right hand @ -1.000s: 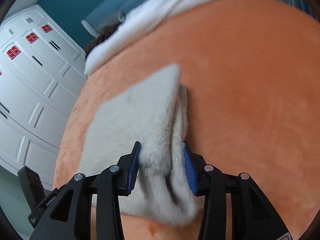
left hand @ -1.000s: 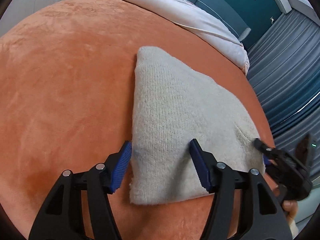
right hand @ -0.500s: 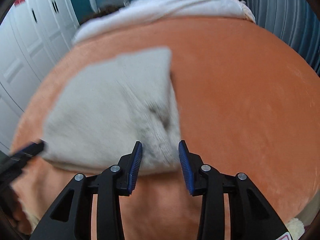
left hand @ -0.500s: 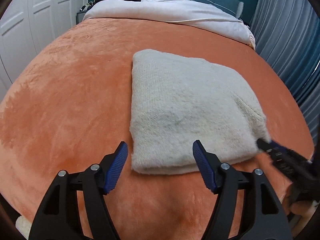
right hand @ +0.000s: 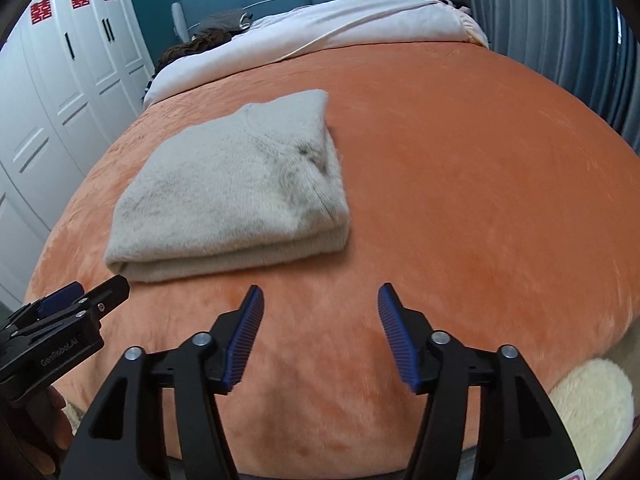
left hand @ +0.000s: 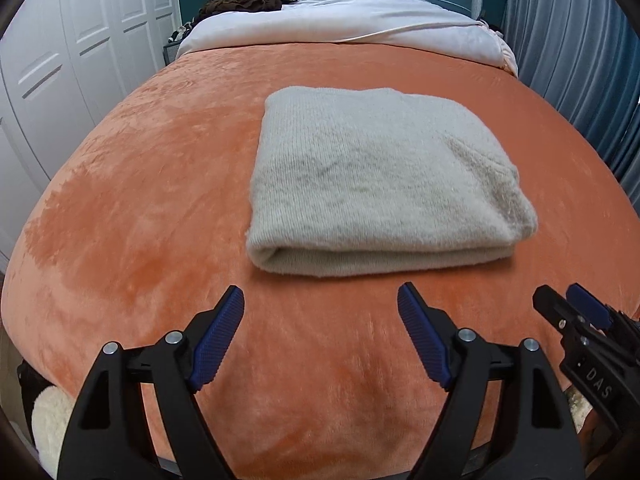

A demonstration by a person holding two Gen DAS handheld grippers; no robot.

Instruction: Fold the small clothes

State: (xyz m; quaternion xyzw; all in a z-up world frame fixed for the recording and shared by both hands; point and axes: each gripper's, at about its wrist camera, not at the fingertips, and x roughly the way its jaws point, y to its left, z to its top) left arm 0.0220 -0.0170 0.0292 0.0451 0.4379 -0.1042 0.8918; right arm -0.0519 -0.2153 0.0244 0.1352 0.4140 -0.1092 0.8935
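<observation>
1. The left gripper [left hand: 320, 312] has its fingers [left hand: 218, 336] spread wide and opening further, with nothing between them but the orange blanket [left hand: 132, 216] beneath.
2. The right gripper [right hand: 320, 312] likewise has its fingers [right hand: 394, 332] apart and opening, gripping nothing; only blanket shows in the gap.
3. Both grippers sit just short of the near edge of the folded cream sweater [left hand: 372, 176], not touching it. The left one is off its left half, the right one off its right corner.
4. The sweater lies flat on the blanket, folded into a thick rectangle. Its rounded fold faces the grippers, and its long axis runs left to right across the bed.
5. Beyond it a white duvet [left hand: 340, 20] is bunched at the head of the bed, with dark clothes [left hand: 248, 0] on top.
6. White wardrobe doors [right hand: 60, 80] stand on the left, grey-blue curtains [left hand: 572, 48] on the right.
</observation>
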